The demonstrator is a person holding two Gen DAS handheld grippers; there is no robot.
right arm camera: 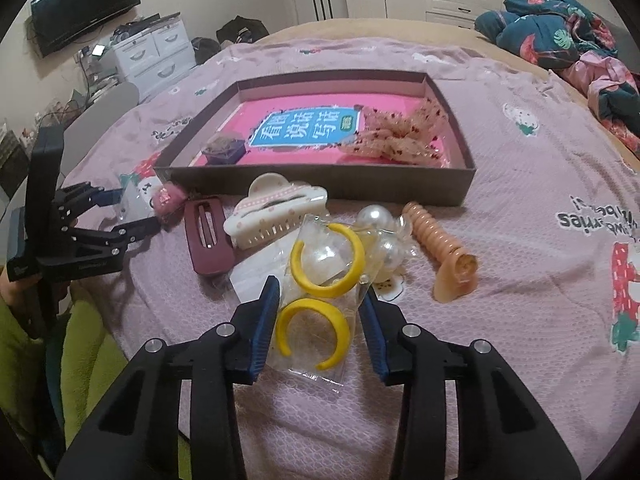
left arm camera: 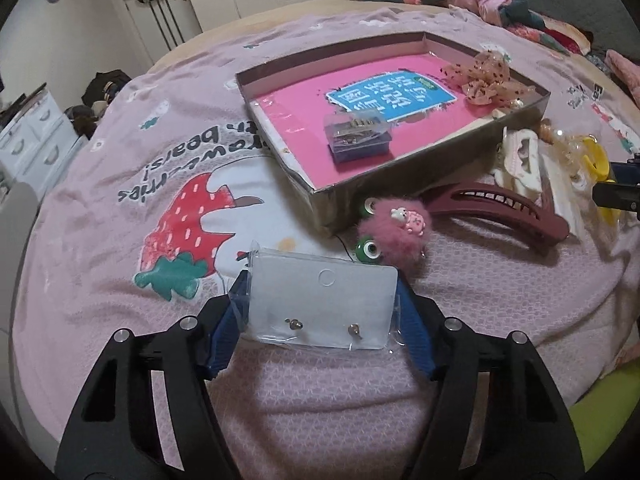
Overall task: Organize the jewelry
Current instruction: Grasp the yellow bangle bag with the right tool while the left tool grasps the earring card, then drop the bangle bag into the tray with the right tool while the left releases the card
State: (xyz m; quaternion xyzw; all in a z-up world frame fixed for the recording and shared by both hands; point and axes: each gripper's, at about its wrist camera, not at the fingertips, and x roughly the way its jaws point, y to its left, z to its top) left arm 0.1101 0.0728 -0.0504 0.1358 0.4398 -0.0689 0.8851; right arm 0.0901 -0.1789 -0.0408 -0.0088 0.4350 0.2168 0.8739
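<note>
— While clamped on both short edges of clear earring card pkt (left arm camera: 320, 304), left gripper (left arm camera: 322, 312) sits low over pink bedspread (left arm camera: 100, 152). Right?
— Right gripper (right arm camera: 318, 320) narrow, pads touching clear bag w/ yellow hoop earrings (right arm camera: 320, 292).
— Beyond?
— Fuzzy pink clip (left arm camera: 394, 232), maroon claw clip (left arm camera: 500, 212) just past left one; white claw clip (right arm camera: 276, 216), pearls (right arm camera: 374, 218), coil tie (right arm camera: 436, 240) near right. Shallow box (right arm camera: 320, 190) behind, holding small clear case (left arm camera: 358, 136) & sheer scrunchie (right arm camera: 400, 136).
</note>
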